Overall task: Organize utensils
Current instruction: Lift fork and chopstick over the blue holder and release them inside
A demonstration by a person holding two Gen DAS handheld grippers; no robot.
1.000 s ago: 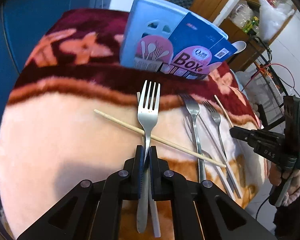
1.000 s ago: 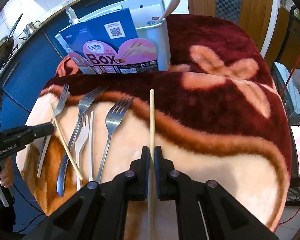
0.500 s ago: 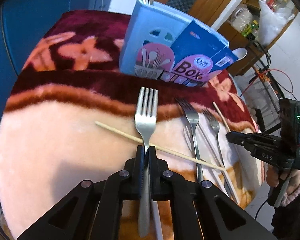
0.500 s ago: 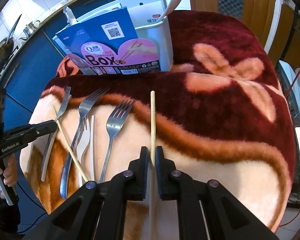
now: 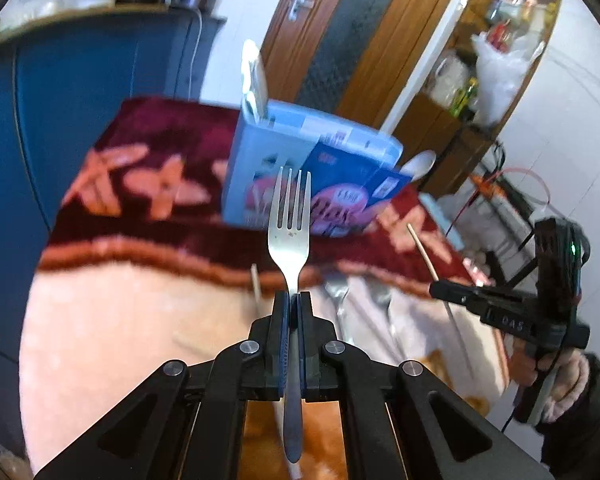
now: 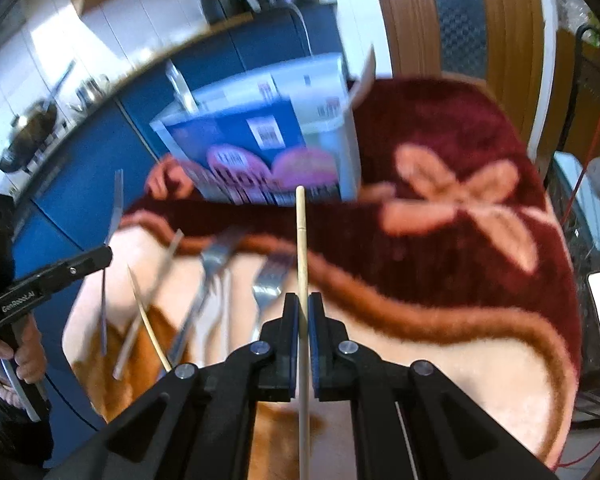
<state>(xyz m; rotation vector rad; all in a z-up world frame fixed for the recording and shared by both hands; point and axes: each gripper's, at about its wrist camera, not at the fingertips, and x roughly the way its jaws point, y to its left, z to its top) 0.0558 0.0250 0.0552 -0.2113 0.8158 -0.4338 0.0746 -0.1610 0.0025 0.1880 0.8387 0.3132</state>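
My left gripper (image 5: 293, 300) is shut on a steel fork (image 5: 290, 220), held in the air with its tines pointing at the blue and white utensil box (image 5: 300, 164). My right gripper (image 6: 303, 304) is shut on a wooden chopstick (image 6: 301, 240), lifted off the blanket and pointing at the same box (image 6: 268, 136). Several forks (image 6: 216, 264) and another chopstick (image 6: 150, 320) lie on the blanket to the left in the right wrist view. The left gripper (image 6: 96, 258) shows there too, holding its fork upright.
A red and peach flowered blanket (image 6: 440, 240) covers the table. A spoon (image 5: 418, 162) sticks out of the box's right end. Blue cabinets (image 5: 80, 92) stand behind, a wooden door (image 5: 340, 32) and shelves beyond. The right gripper (image 5: 440, 290) shows in the left wrist view.
Both grippers have risen off the blanket, the left with its fork and the right with its chopstick, and both views have tilted up toward the box.
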